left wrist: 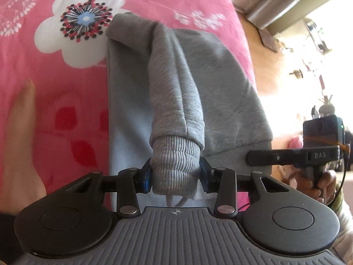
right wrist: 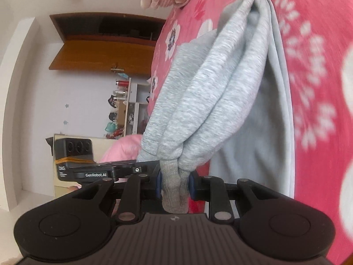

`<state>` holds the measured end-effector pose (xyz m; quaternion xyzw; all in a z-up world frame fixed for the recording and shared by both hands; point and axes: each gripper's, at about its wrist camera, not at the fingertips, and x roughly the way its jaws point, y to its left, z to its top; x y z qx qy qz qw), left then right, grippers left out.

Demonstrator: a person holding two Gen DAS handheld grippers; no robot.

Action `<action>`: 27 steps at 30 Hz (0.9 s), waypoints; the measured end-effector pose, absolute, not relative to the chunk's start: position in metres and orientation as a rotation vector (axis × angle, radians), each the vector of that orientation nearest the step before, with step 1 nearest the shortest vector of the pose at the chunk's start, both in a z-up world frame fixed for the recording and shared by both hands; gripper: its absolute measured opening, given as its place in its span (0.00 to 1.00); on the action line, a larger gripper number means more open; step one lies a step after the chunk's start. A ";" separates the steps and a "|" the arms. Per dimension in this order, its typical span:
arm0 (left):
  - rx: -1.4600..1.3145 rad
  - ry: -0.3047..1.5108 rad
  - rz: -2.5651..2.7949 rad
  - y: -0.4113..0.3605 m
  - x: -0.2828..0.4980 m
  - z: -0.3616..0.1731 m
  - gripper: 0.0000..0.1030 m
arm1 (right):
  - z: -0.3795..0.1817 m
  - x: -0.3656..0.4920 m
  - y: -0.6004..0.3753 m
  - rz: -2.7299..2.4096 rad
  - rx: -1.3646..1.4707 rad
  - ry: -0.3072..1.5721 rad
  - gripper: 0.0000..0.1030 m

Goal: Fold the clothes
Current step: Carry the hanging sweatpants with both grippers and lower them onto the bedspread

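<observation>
Presently both grippers clamp ribbed edges of a grey sweatshirt [left wrist: 176,70] lifted off a pink floral bedspread [left wrist: 66,101]. In the left wrist view the left gripper [left wrist: 175,174] pinches a ribbed cuff [left wrist: 174,165] between its blue pads [left wrist: 145,176], the sleeve rising away from it toward the far part of the bed; the garment's pale inner face lies flat at left. At the right edge of this view the right gripper [left wrist: 293,158] appears side-on beside the hem. In the right wrist view the right gripper [right wrist: 175,184] is closed on a bunched ribbed edge [right wrist: 174,190], several folds gathered between the pads, the left gripper [right wrist: 106,172] just beside it at left.

Risks, as judged: the right grip holds a thick bundle, so one layer may slip free and spoil the fold line. A loose drawcord [left wrist: 174,202] dangling below the cuff may snag the fingers. The grippers sit close together; a further inward move may make them collide. Uneven tension may drag the flat part across the bedspread.
</observation>
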<state>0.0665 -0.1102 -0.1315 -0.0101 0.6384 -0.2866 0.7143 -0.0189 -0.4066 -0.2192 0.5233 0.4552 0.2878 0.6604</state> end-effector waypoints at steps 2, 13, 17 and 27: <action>-0.041 1.399 -0.650 -0.101 0.043 -0.132 0.38 | -0.215 -0.039 -0.402 0.643 1.180 1.032 0.25; -0.449 1.303 -0.684 0.017 -0.095 -0.173 0.34 | -0.196 -0.161 -0.342 0.544 1.100 1.057 0.25; -0.517 1.262 -0.714 0.047 -0.141 -0.200 0.34 | -0.208 -0.201 -0.318 0.512 1.065 1.096 0.25; -0.577 1.305 -0.701 0.066 -0.185 -0.270 0.32 | -0.255 -0.279 -0.300 0.434 0.964 1.168 0.25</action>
